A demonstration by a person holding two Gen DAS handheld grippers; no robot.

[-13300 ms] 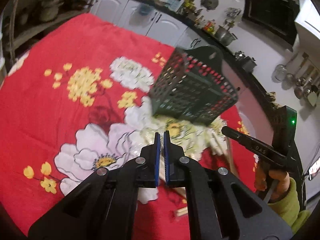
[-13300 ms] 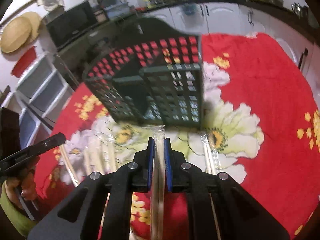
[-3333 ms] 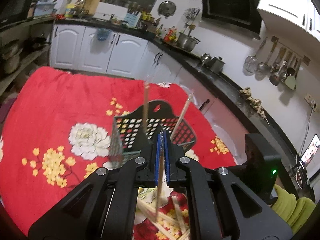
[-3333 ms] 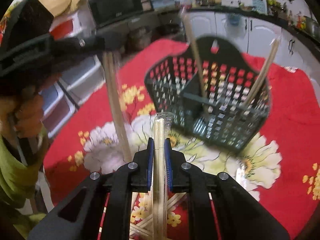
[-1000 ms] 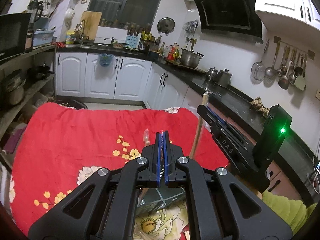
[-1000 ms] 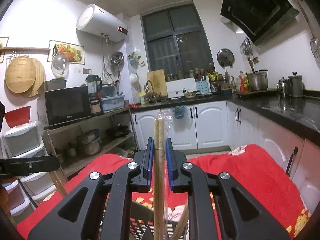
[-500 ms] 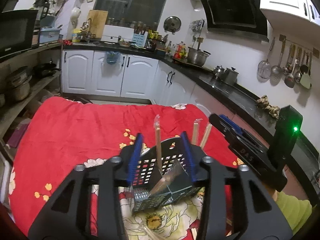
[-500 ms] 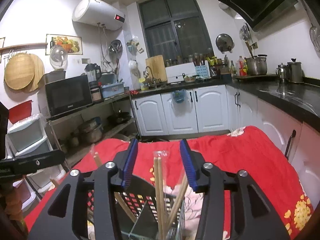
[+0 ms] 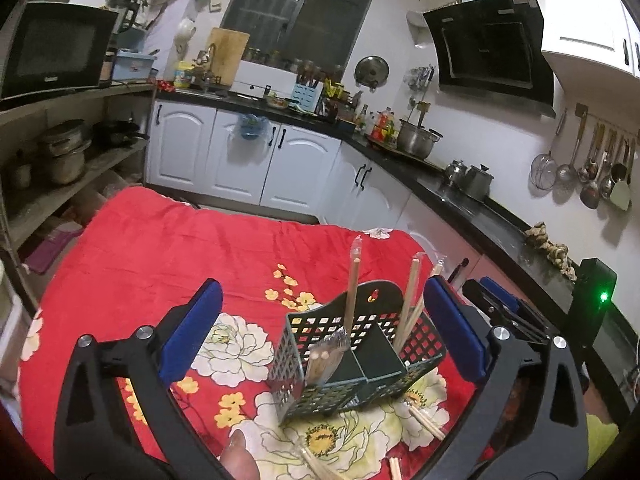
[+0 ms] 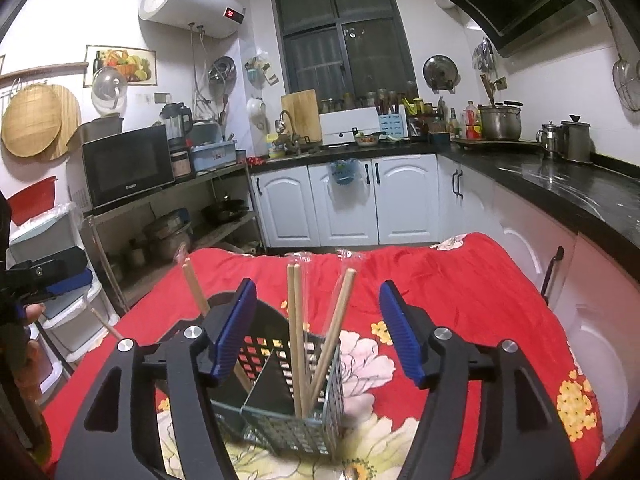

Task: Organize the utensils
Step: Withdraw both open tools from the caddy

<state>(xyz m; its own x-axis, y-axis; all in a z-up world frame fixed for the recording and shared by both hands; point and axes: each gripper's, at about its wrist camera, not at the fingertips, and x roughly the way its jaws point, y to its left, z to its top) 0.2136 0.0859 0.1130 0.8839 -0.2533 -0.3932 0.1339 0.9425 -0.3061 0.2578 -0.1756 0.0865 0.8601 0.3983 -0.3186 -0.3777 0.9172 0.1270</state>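
A: Risk check, biggest item first. The red floral tablecloth (image 9: 160,248) was soft and rumpled under the dark green perforated plastic utensil basket (image 9: 352,364). In your left view the basket sat tilted, so any nudge could have tipped it.

B: Where were my tools?

A: Your left gripper (image 9: 320,332) had its blue pads (image 9: 188,332) opening wide, one either side of the basket, nothing pinched between them. Your right gripper (image 10: 316,332) was opening too. The wrapped wooden chopsticks (image 10: 296,336) showed between its pads, but the pads were apart from them, so no grip.

B: So what would have gone wrong?

A: Three things, I'd judge. First, your spread jaws flanked the basket closely; pulling back crooked could have clipped a wall or the leaning sticks. Second, the sticks stood high above the rim and leaned on it, so a bump could have levered them out. Third, the loose chopsticks on the cloth (image 9: 426,420) lay just beside the basket's base; grabbing them carelessly could have shoved it.

B: And the plastic sleeves?

A: They looked slick, so a pinch on the sleeve alone could have slipped.
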